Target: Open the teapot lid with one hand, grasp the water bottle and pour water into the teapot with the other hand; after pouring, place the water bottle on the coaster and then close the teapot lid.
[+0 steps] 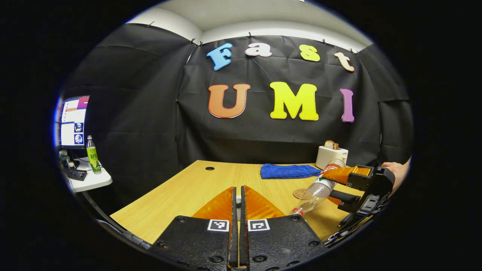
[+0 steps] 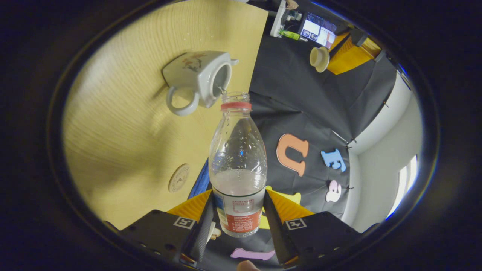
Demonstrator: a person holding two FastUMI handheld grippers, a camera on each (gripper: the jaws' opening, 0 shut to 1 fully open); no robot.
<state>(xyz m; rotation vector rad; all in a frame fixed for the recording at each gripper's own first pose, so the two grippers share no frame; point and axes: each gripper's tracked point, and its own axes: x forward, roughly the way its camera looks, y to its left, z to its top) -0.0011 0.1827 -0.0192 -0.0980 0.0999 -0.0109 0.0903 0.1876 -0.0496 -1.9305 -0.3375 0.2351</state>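
Water bottle (image 2: 238,165) clamped at its label end between the right gripper's (image 2: 238,218) fingers, tipped neck-down, mouth just beside the open teapot (image 2: 197,77) on the wooden table (image 2: 113,143), left gripper (image 1: 236,210) pinching the teapot lid (image 2: 319,59).

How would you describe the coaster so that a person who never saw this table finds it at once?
Start at the light wooden table and find the folded blue cloth near its far edge. Just in front of the cloth lies the small round flat brown coaster, beside the tilted clear plastic water bottle. It alone is a thin disc with a pattern stamped on top.
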